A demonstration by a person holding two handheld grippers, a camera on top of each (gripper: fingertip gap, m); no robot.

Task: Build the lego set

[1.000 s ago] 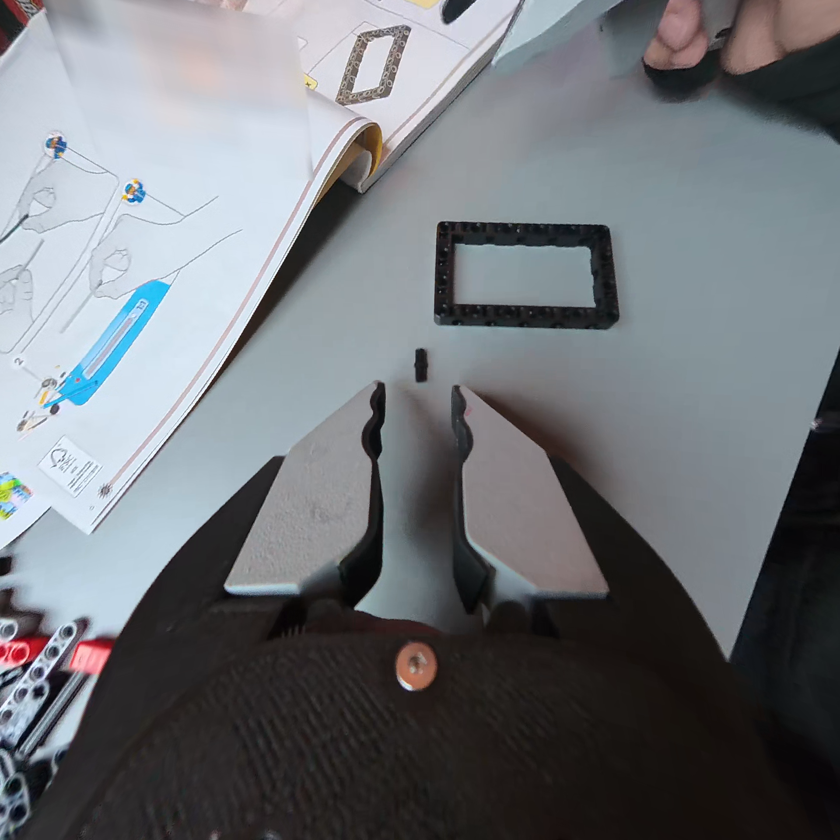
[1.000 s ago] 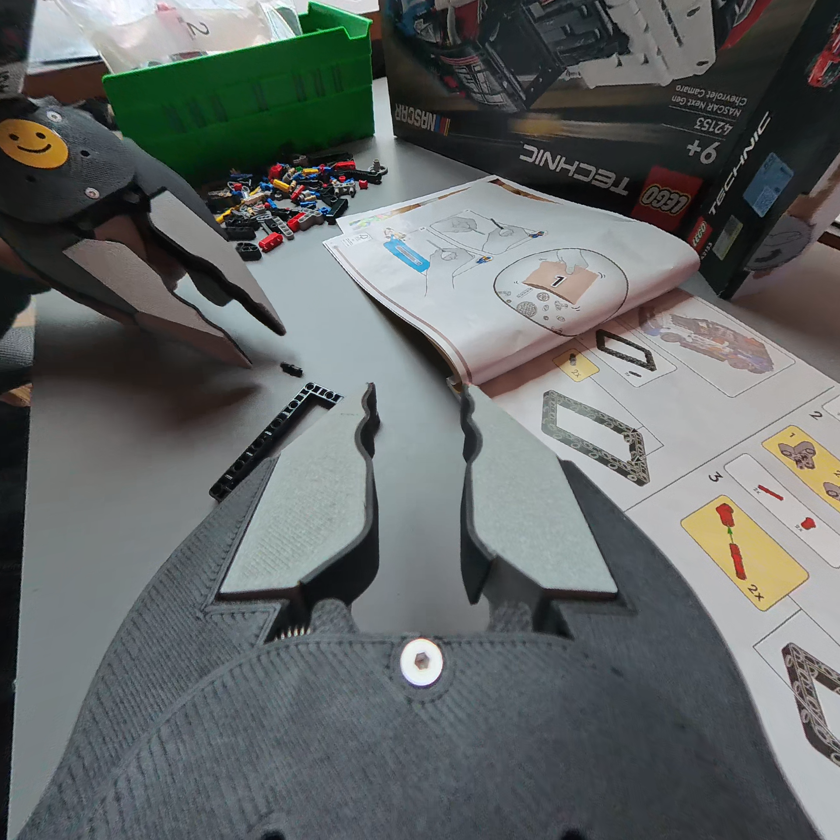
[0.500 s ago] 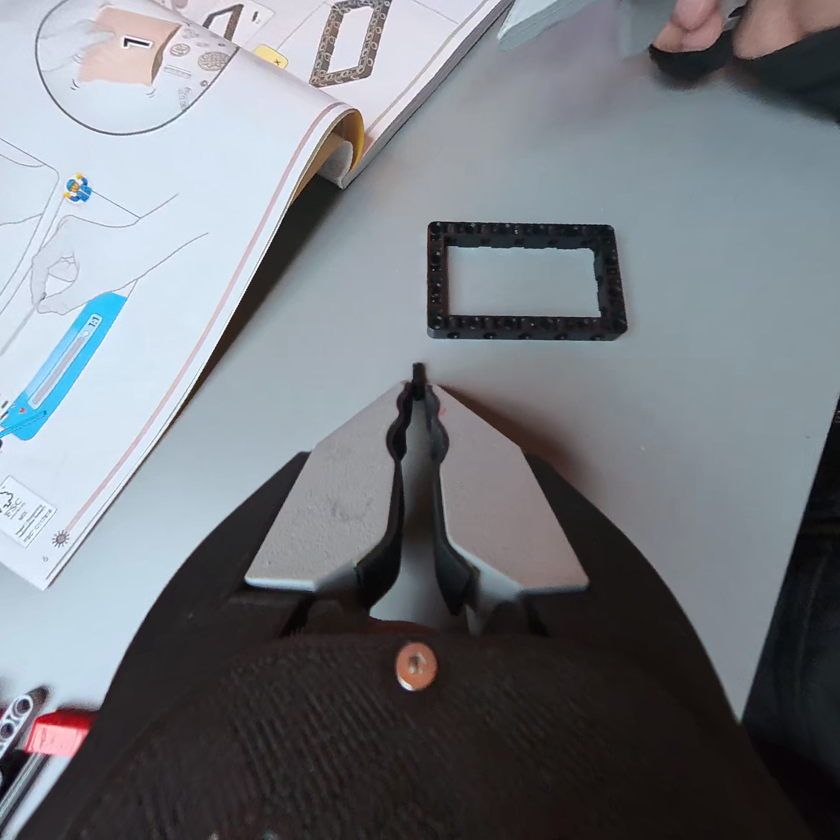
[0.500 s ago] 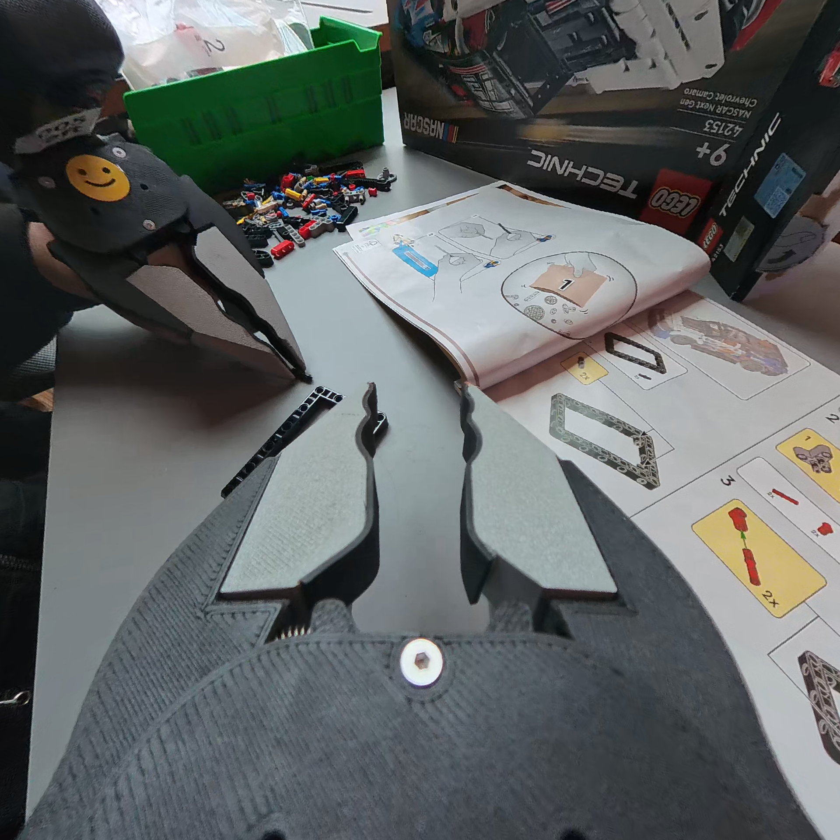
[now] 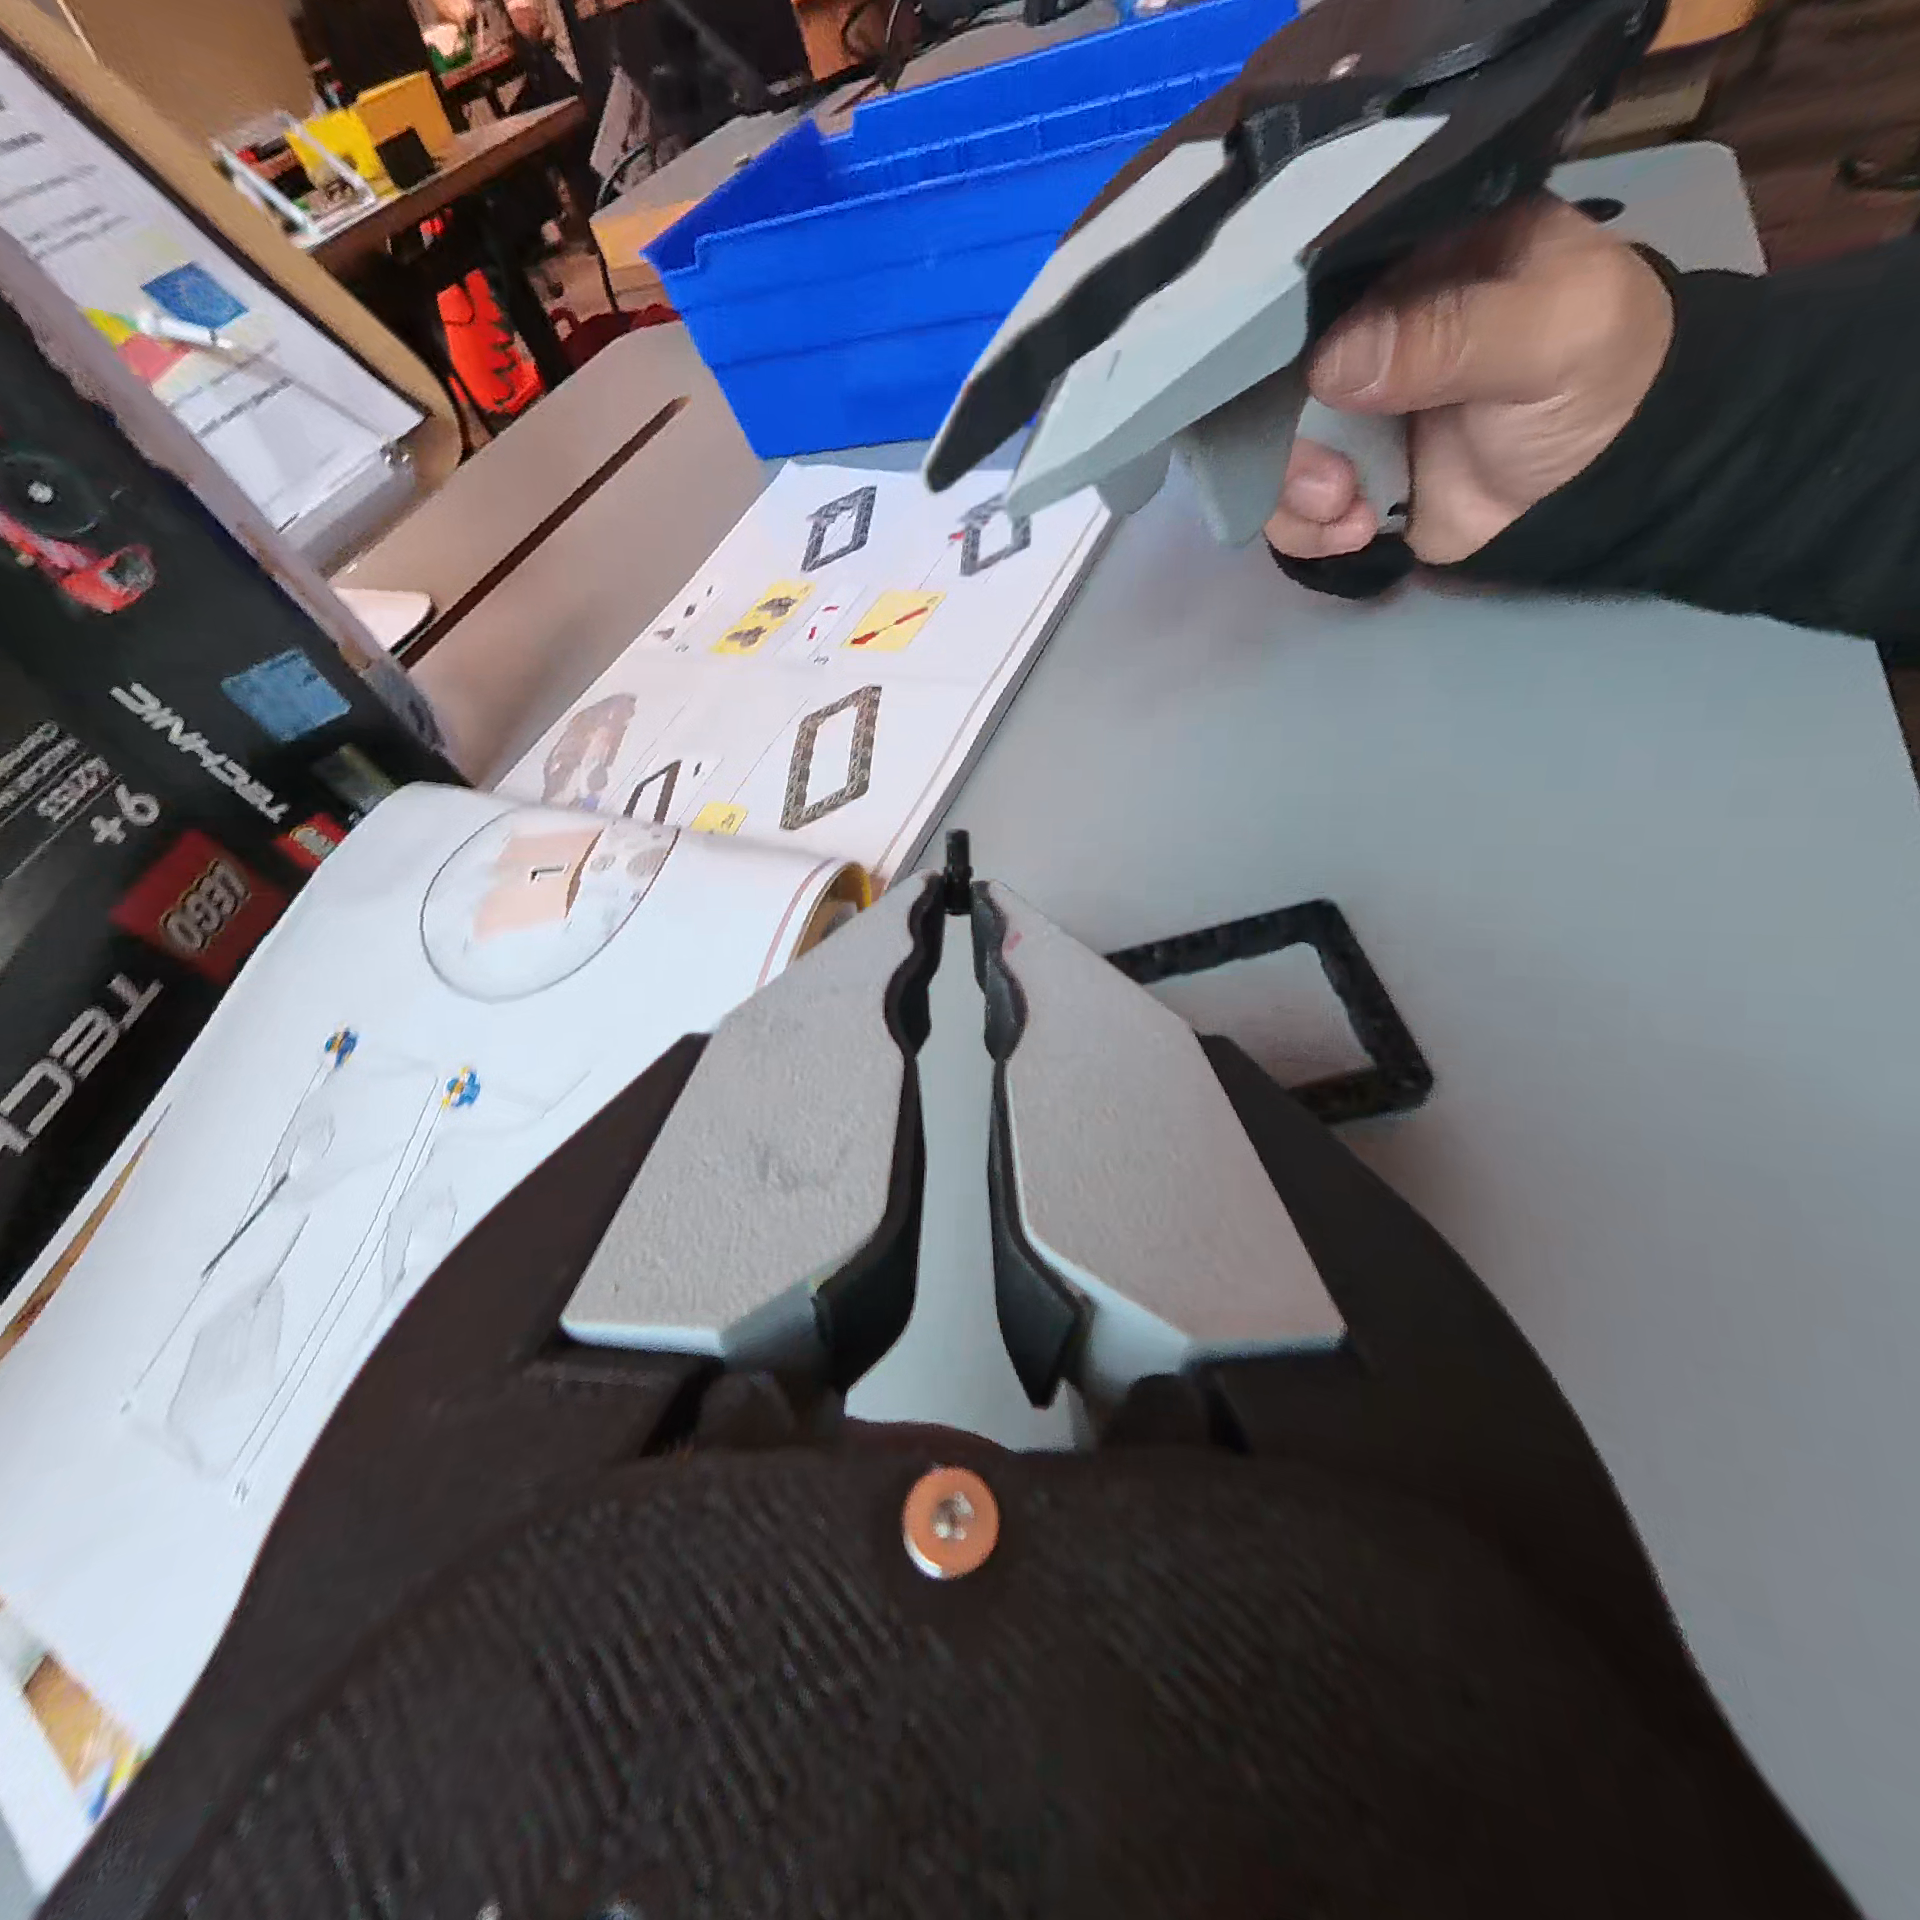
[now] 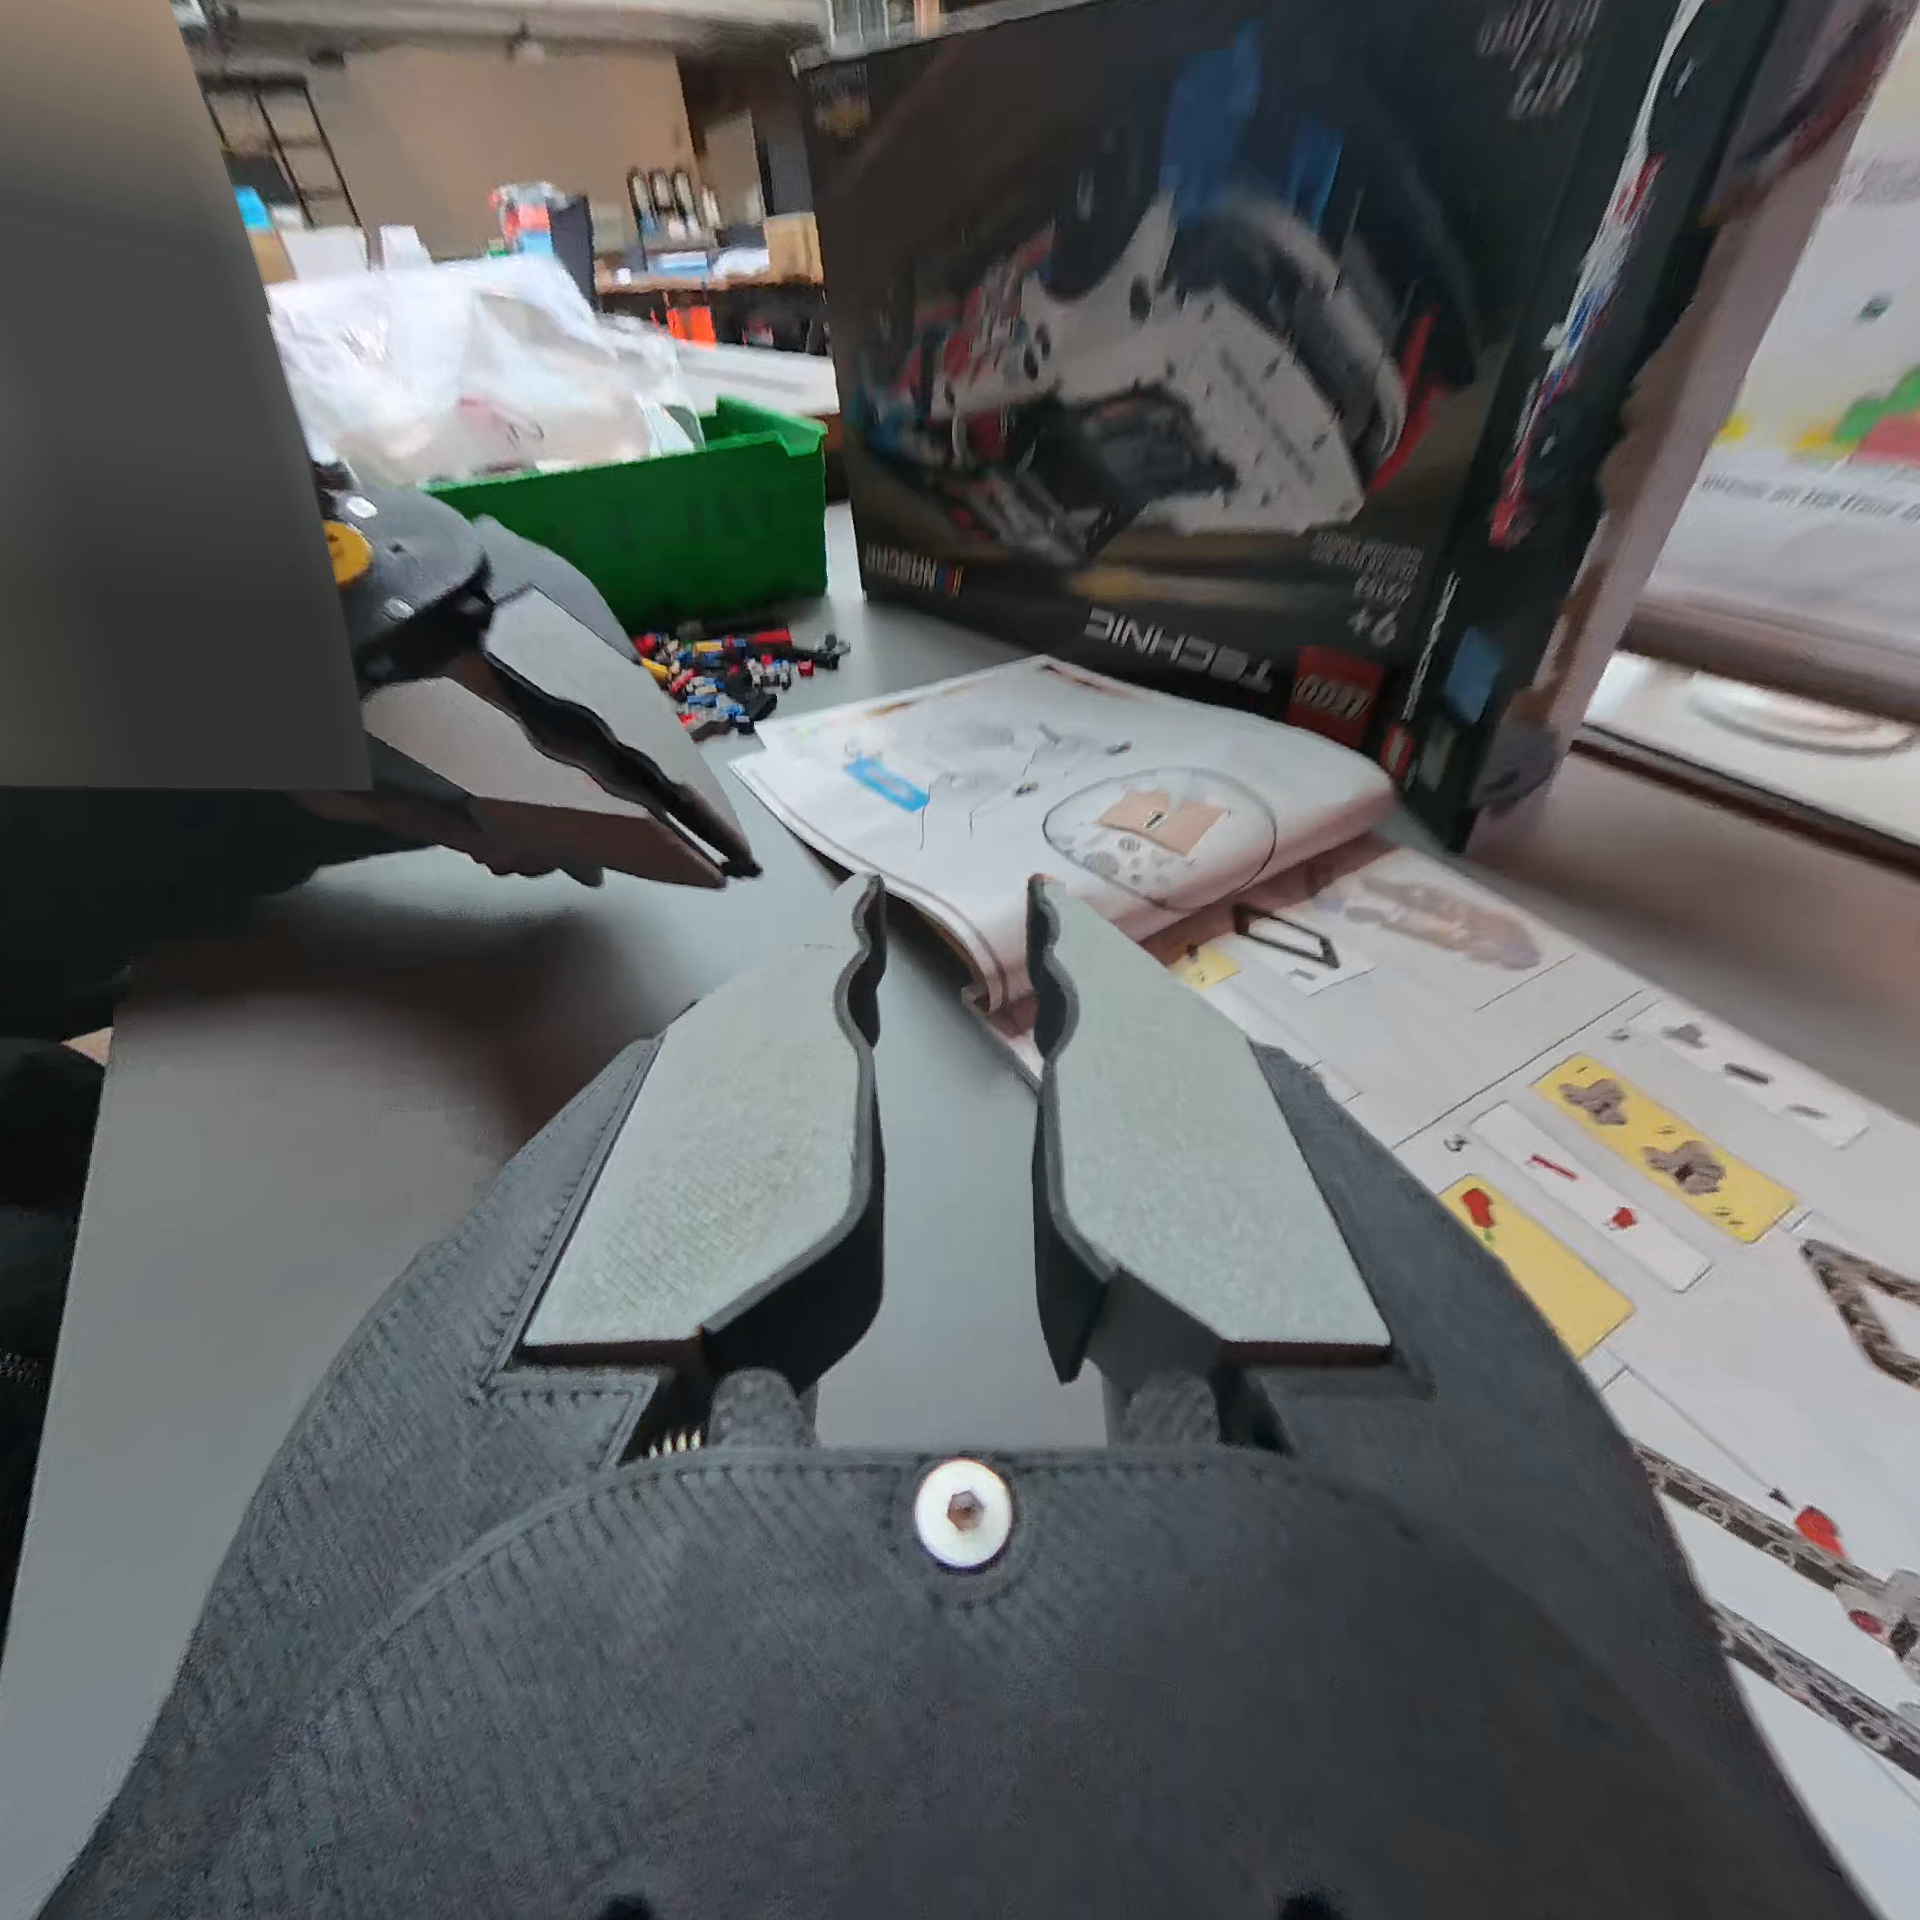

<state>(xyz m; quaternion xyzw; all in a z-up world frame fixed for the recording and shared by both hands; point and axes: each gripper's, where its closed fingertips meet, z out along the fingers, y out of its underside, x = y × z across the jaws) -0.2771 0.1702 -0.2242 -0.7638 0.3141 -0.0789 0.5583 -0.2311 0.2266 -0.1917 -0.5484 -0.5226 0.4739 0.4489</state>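
Left wrist view: grey table (image 5: 1455,790); set box (image 5: 94,790) standing at left; open manual (image 5: 312,1101) beside it; blue bin (image 5: 935,229) beyond. Black frame (image 5: 1340,997) lies flat on the table, right of the left gripper (image 5: 956,902), whose fingers are closed on a small black pin (image 5: 957,868), held off the table. Right wrist view: right gripper (image 6: 956,904) with fingers apart, empty, above the manual's edge; green bin (image 6: 665,530) and loose parts (image 6: 738,665) behind.
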